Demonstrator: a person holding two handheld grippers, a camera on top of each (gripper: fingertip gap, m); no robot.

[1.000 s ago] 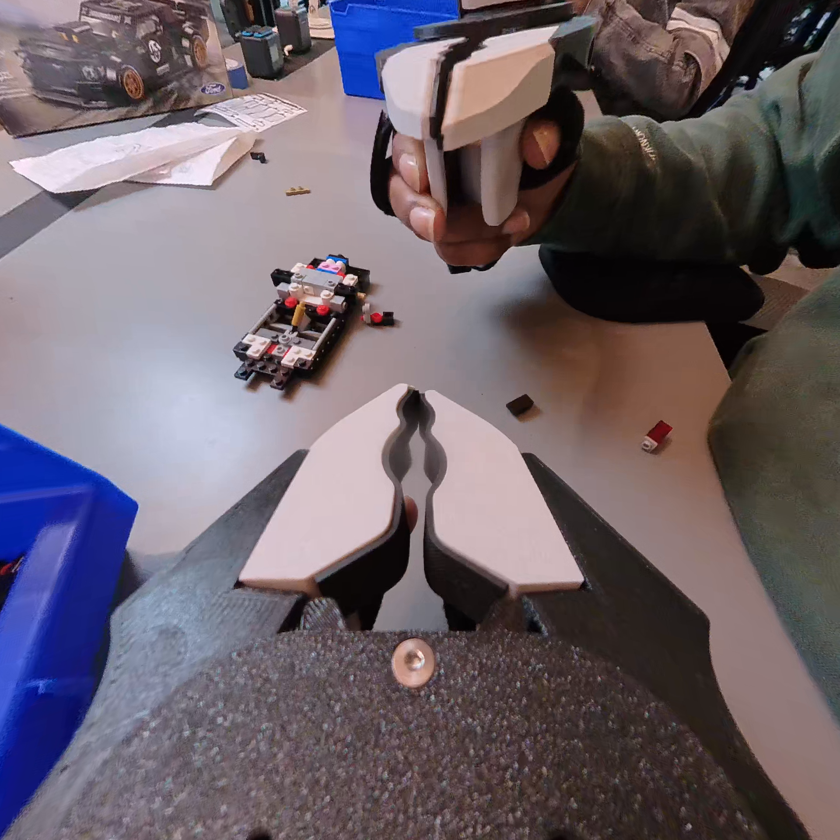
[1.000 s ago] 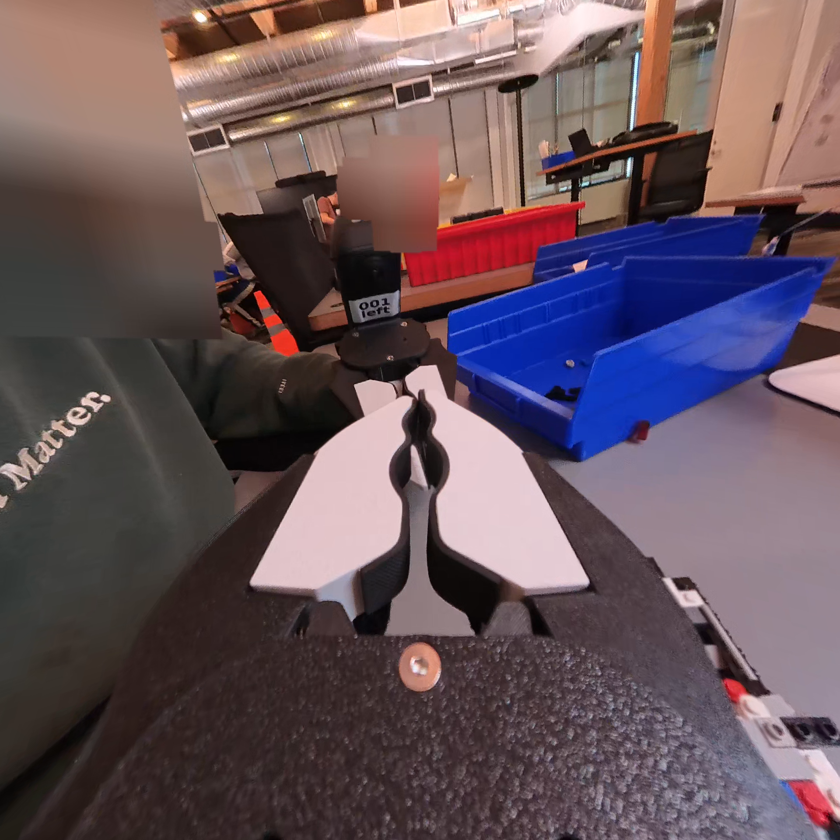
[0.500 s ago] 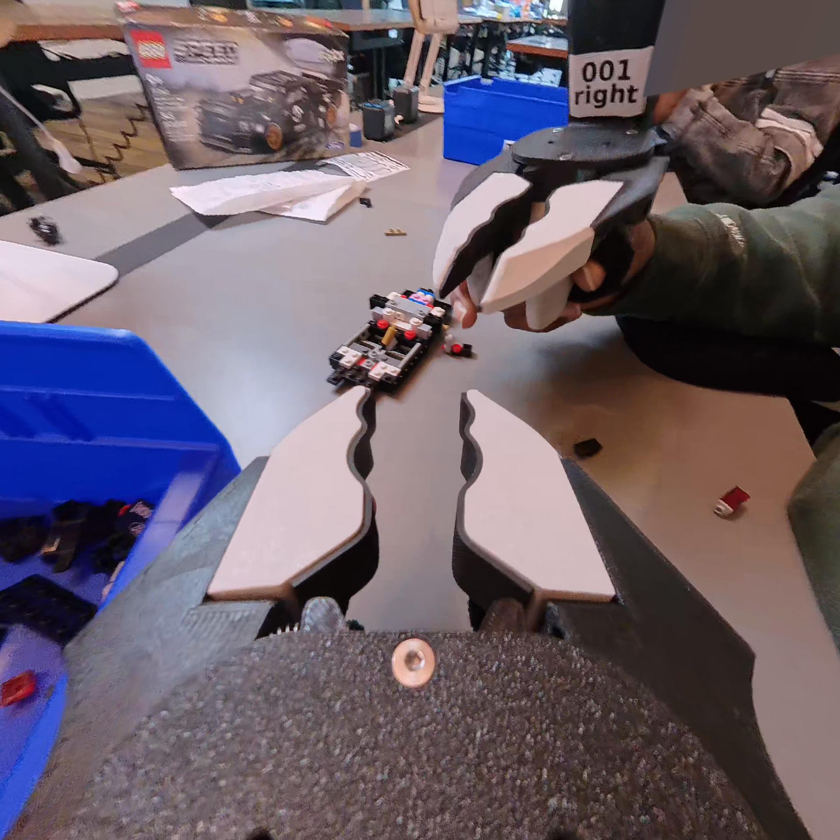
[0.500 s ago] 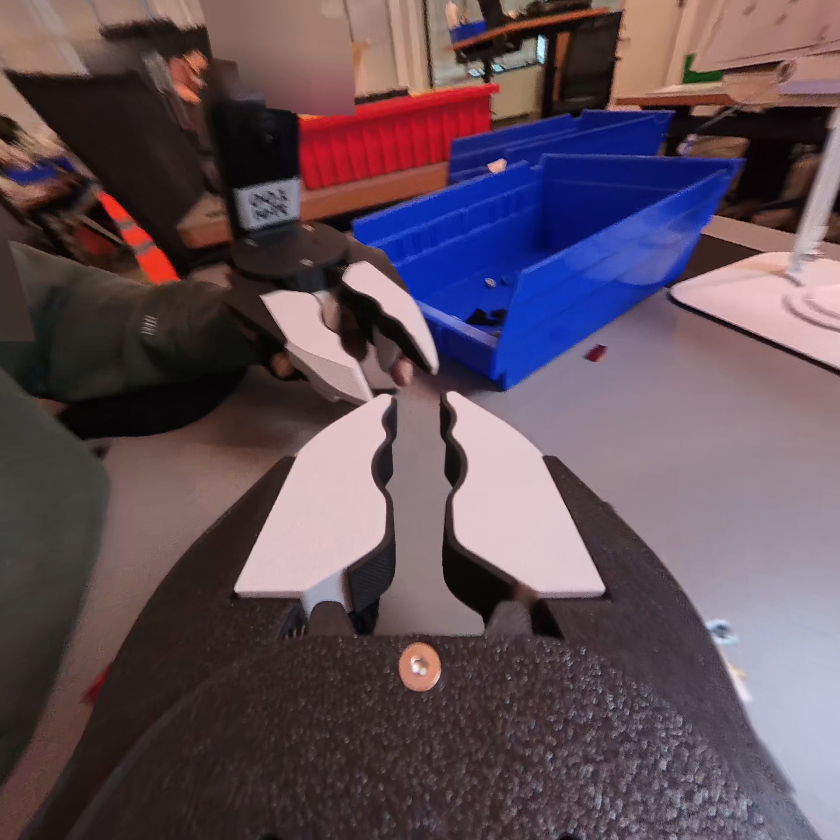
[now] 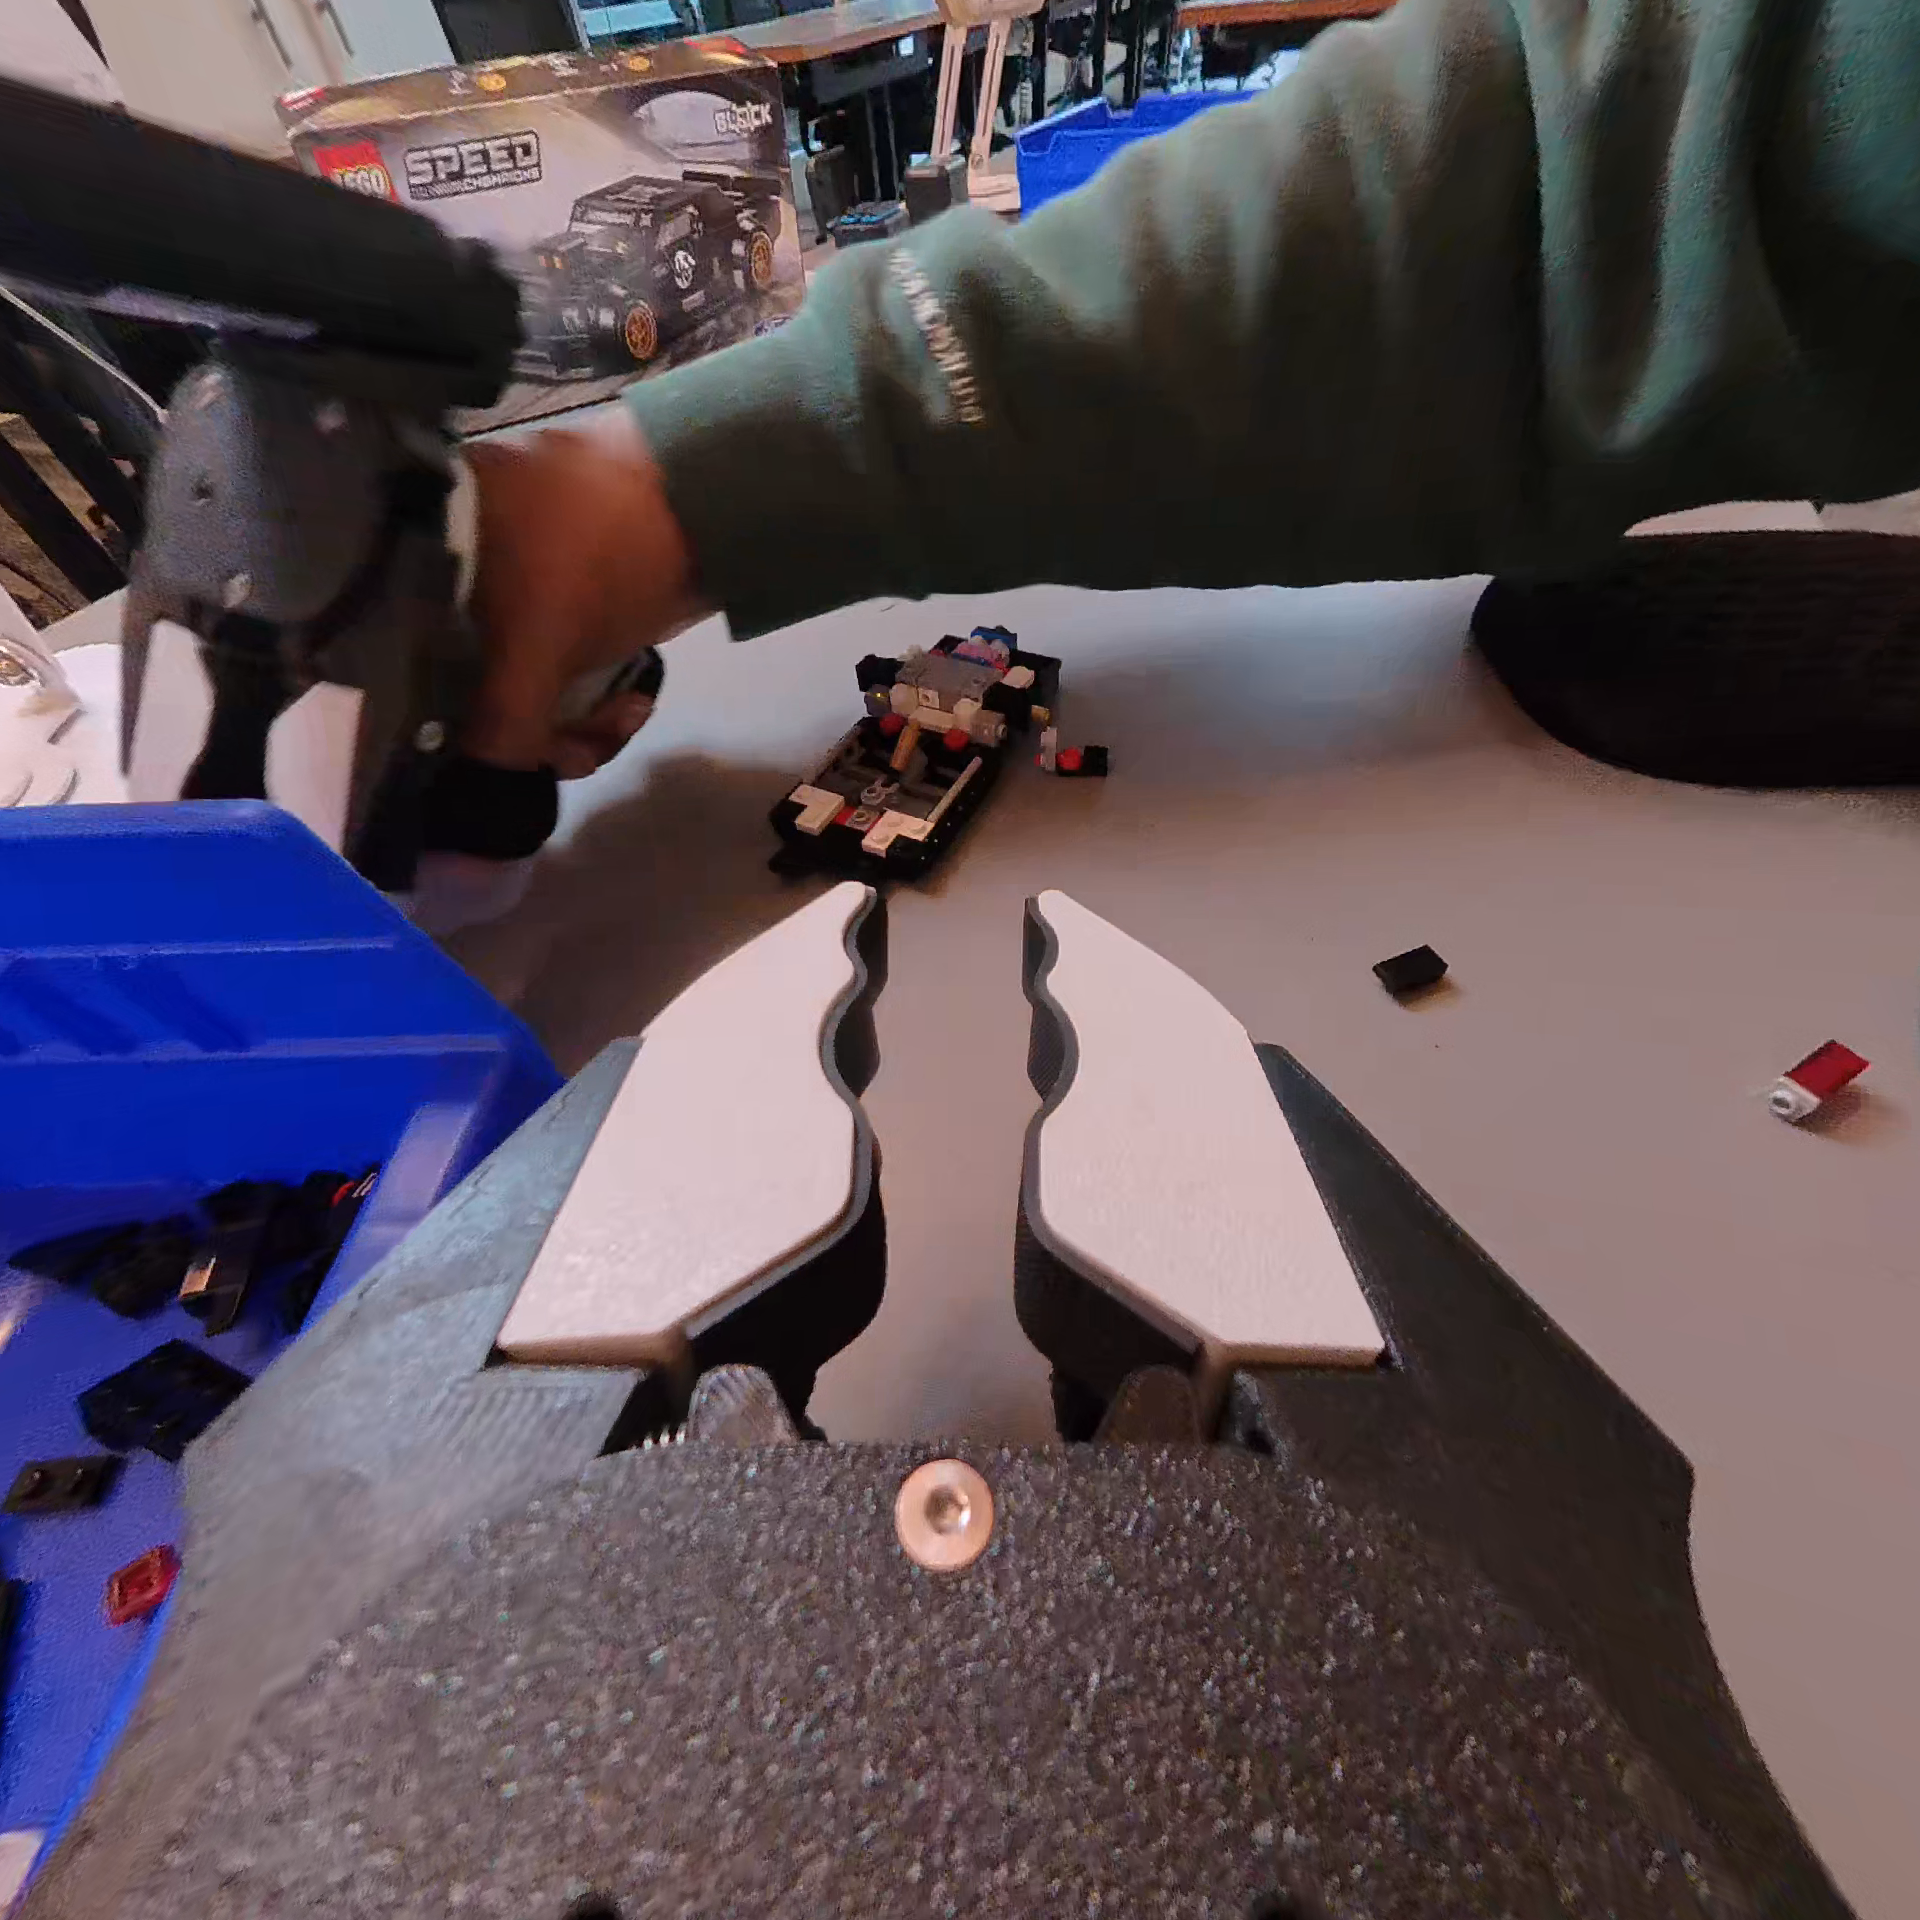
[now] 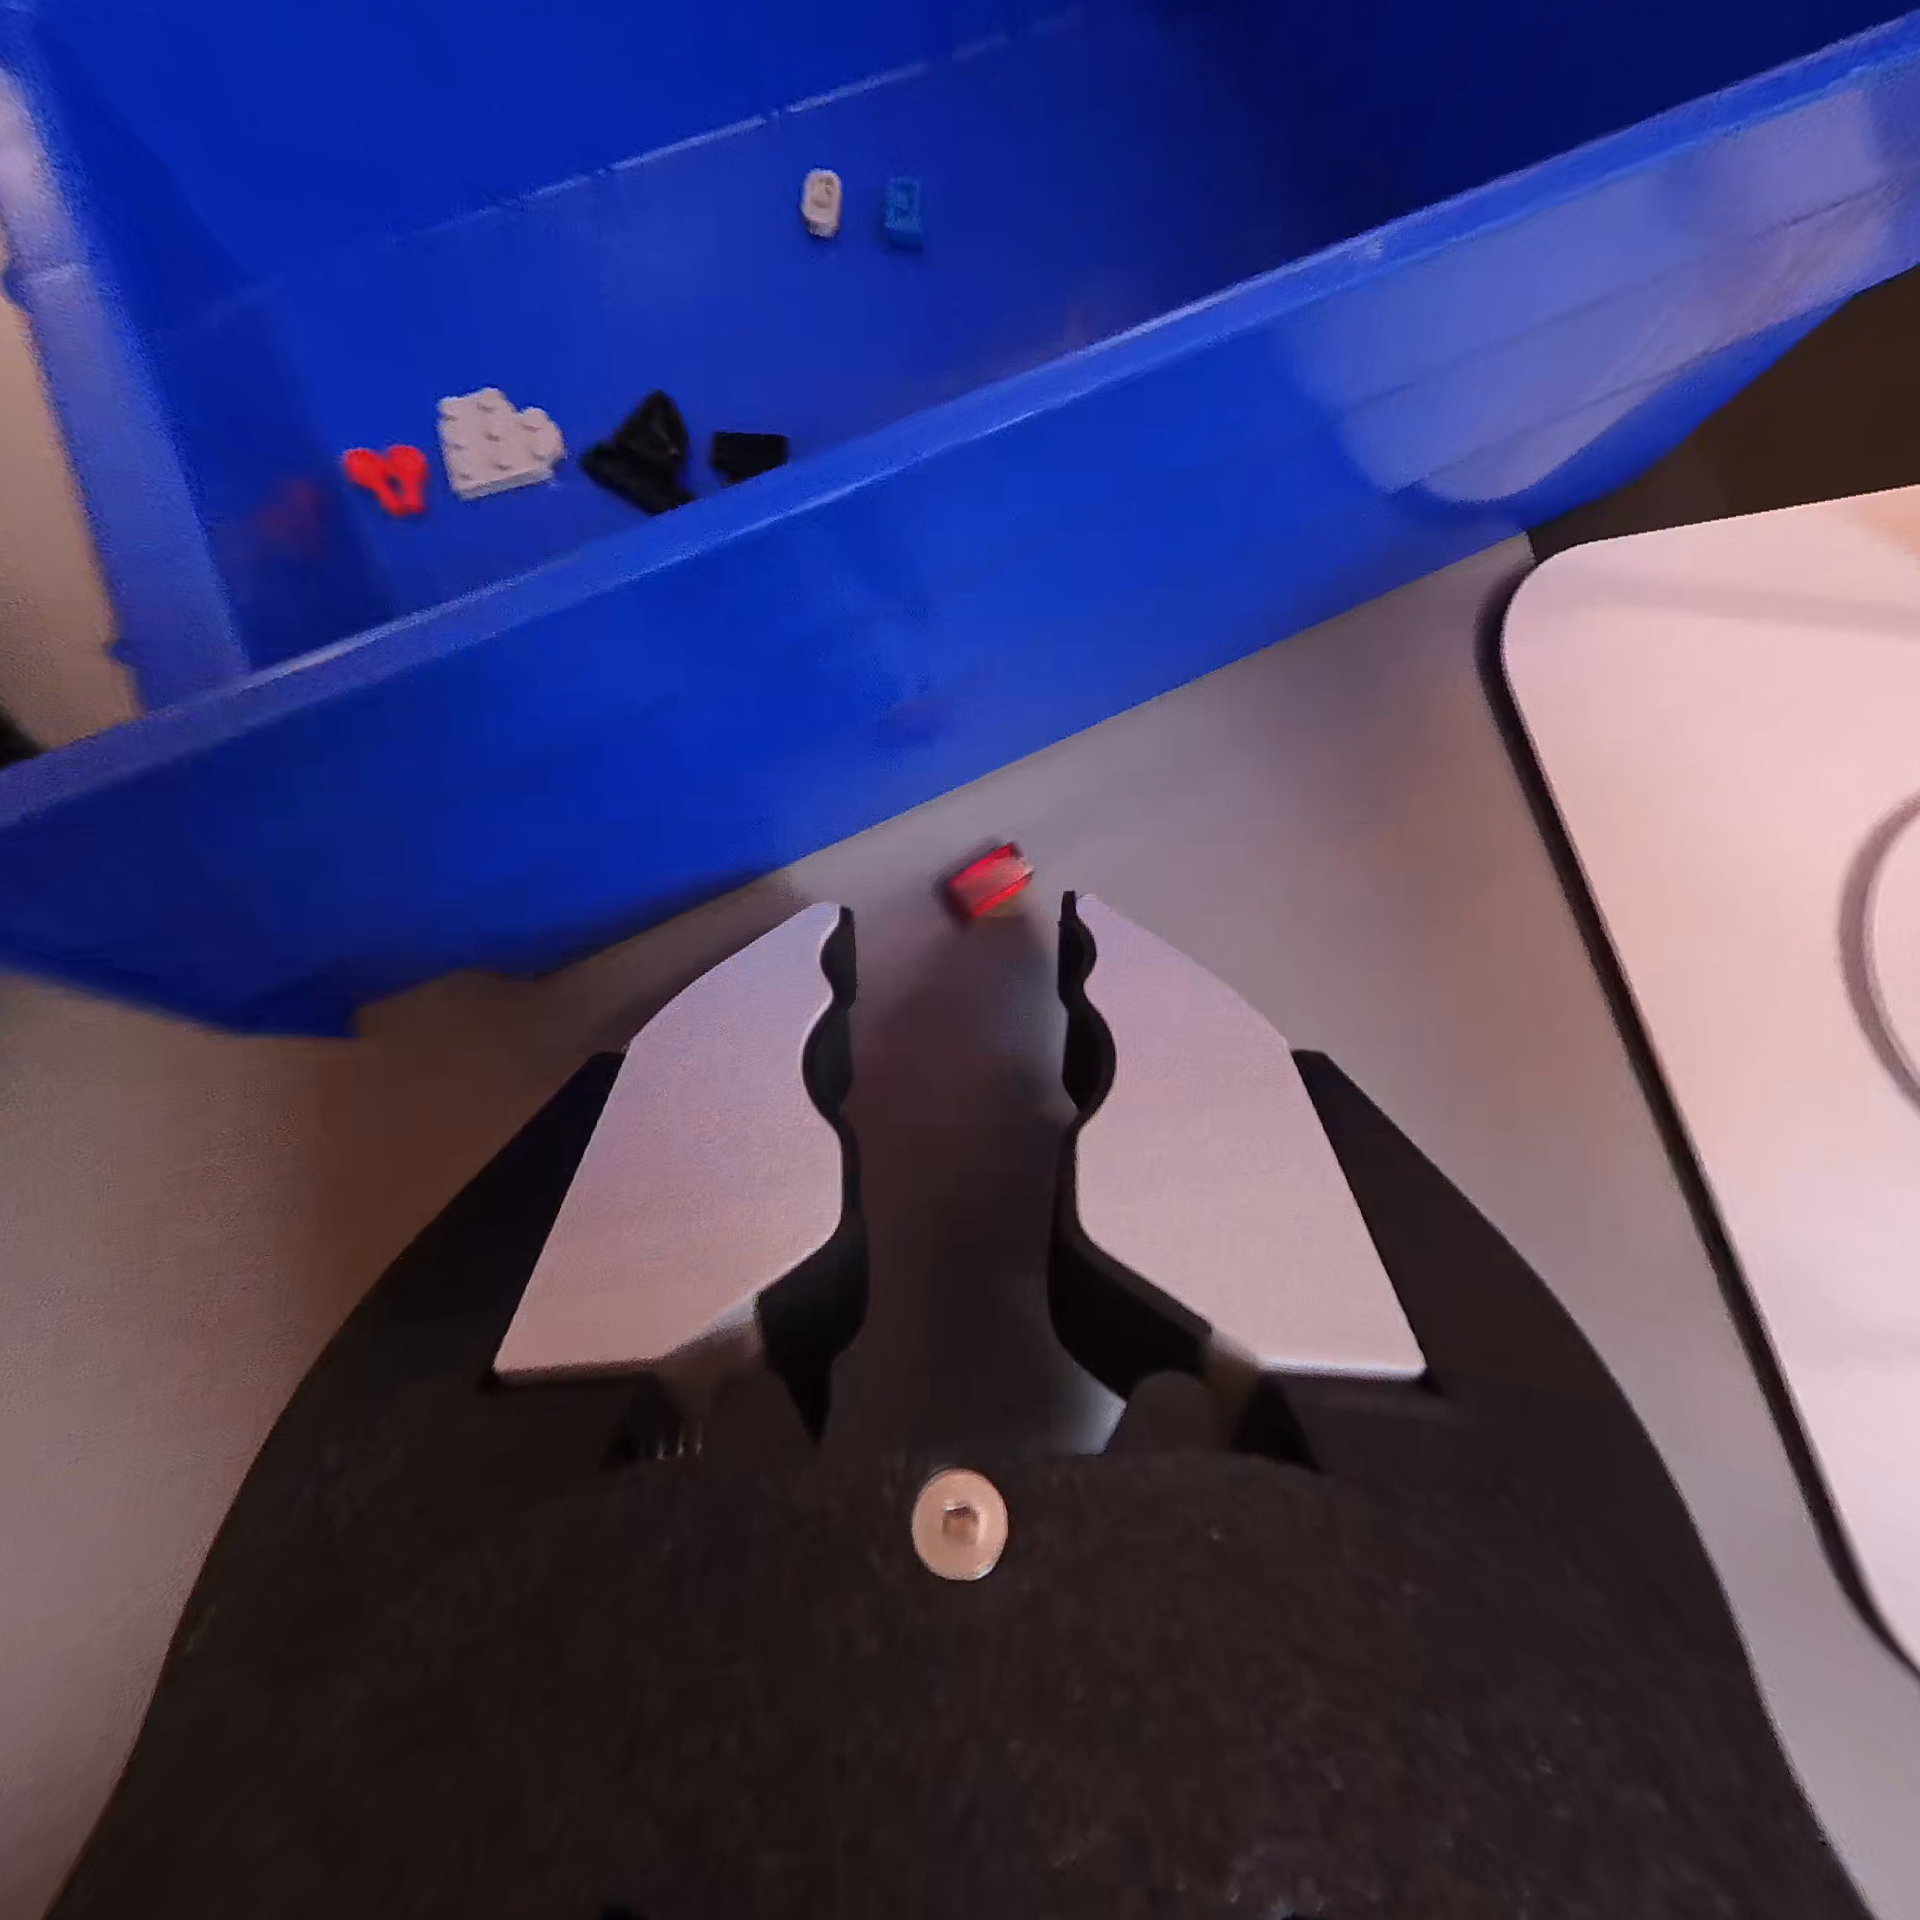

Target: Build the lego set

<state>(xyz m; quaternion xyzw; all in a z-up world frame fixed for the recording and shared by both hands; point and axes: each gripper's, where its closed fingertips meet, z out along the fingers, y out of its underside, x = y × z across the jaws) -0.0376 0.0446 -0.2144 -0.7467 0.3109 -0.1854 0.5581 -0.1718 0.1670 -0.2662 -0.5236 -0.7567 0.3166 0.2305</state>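
Observation:
My left gripper [image 5: 954, 902] is open and empty above the grey table, pointing at a partly built black brick car chassis [image 5: 914, 753] just ahead. My right gripper [image 6: 956, 920] is open and empty, low over the table, with a small red brick [image 6: 987, 881] just beyond its fingertips, beside the wall of a blue bin [image 6: 727, 644]. The right gripper also shows in the left wrist view as a blurred dark body [image 5: 260, 520] at the far left, held by a hand with a green sleeve [image 5: 1247, 343].
The blue bin holds several loose pieces: grey plate [image 6: 497, 445], red piece [image 6: 387, 478], black pieces [image 6: 644, 452]. It shows in the left view [image 5: 208, 997]. A black tile [image 5: 1410, 969] and a red-white piece [image 5: 1818, 1078] lie right. A white base [image 6: 1745, 935] and a set box [image 5: 582, 197] stand nearby. The right gripper is farther from the black tile [image 5: 1410, 969], some 25 cm, than the left, some 11 cm.
Both grippers went from shut to open. The right gripper swung away from the left gripper, across the table, and dropped towards the red brick beside the blue bin.

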